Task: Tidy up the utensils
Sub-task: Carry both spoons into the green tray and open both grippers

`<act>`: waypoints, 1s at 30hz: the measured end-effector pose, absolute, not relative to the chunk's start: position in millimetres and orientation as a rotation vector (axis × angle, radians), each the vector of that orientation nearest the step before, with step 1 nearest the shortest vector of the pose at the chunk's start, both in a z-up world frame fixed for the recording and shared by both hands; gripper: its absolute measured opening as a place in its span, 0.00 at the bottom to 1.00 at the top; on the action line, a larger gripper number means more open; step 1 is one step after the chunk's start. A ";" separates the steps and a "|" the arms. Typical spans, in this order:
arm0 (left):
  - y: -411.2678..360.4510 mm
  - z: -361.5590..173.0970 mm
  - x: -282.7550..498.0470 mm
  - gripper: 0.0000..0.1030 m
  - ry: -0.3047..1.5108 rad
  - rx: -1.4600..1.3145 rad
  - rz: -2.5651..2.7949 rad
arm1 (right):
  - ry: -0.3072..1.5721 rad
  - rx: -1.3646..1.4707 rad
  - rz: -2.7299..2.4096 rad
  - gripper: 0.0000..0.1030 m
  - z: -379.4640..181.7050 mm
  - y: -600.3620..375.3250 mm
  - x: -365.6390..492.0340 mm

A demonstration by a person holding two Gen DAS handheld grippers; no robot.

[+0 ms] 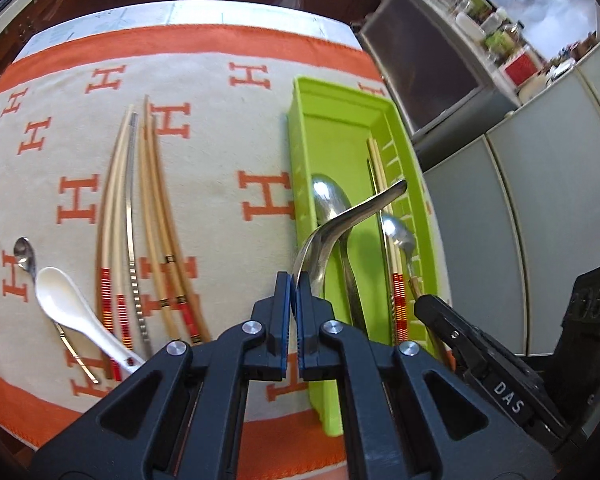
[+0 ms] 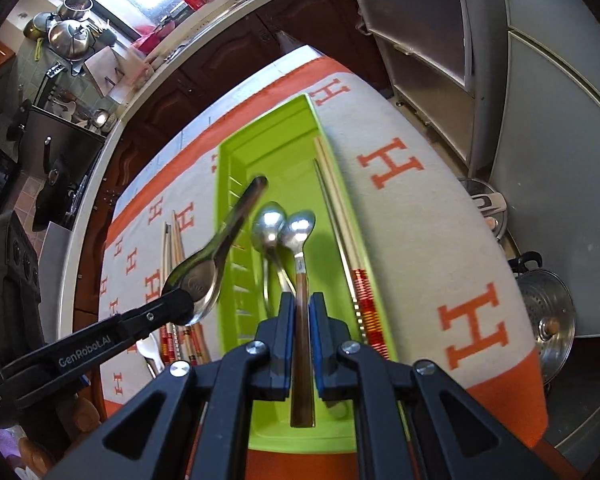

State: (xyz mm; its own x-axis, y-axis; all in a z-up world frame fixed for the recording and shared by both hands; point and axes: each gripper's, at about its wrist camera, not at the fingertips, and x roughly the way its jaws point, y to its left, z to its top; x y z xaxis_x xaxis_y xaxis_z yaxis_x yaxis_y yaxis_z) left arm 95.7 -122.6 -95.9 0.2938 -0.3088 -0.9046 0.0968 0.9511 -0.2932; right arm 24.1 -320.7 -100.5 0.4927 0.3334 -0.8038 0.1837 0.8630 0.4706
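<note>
**Two spoons held over the green tray**

We hold a utensil in each hand. Our left gripper (image 1: pixel 293 294) has its fingers clenched on the bowl edge of a large steel spoon (image 1: pixel 352 216), whose handle sticks up and away over the green tray (image 1: pixel 300 152). From the right wrist view the same spoon hangs above the tray's slotted left wall. Our right gripper (image 2: pixel 302 312) grips the brown handle of a wooden-handled spoon (image 2: pixel 300 228), fingers pressed on either side of it, with the shiny bowl pointing forward over the middle of the tray.

The tray sits on an orange-and-cream cloth (image 1: pixel 220 128) patterned with H letters, spread over the bench. Inside the tray lie a steel spoon (image 2: pixel 269 222) and a pair of chopsticks (image 2: pixel 340 216) with red-banded ends along its right wall.

On the cloth, left of the tray, several more chopsticks (image 1: pixel 140 220) lie side by side, with a white ceramic spoon (image 1: pixel 66 304) and a small metal spoon (image 1: pixel 25 254) further left. We see kitchen cabinets beyond the bench.
</note>
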 end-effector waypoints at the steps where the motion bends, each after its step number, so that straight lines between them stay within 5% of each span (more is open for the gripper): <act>1: -127.3 -96.9 96.2 0.01 1.237 -0.185 -0.269 | 1.073 0.540 0.098 0.08 -102.3 -321.5 23.2; 17: -164.0 -105.6 80.0 0.02 1.282 -0.009 -0.265 | 1.037 0.595 0.075 0.10 -104.4 -345.8 1.6; 25: -151.2 -86.3 50.3 0.18 1.248 0.035 -0.312 | 1.047 0.570 0.092 0.10 -103.3 -336.8 -3.7; 30: -130.8 -73.1 44.7 0.19 1.218 0.008 -0.290 | 1.043 0.545 0.108 0.10 -98.5 -323.9 -6.0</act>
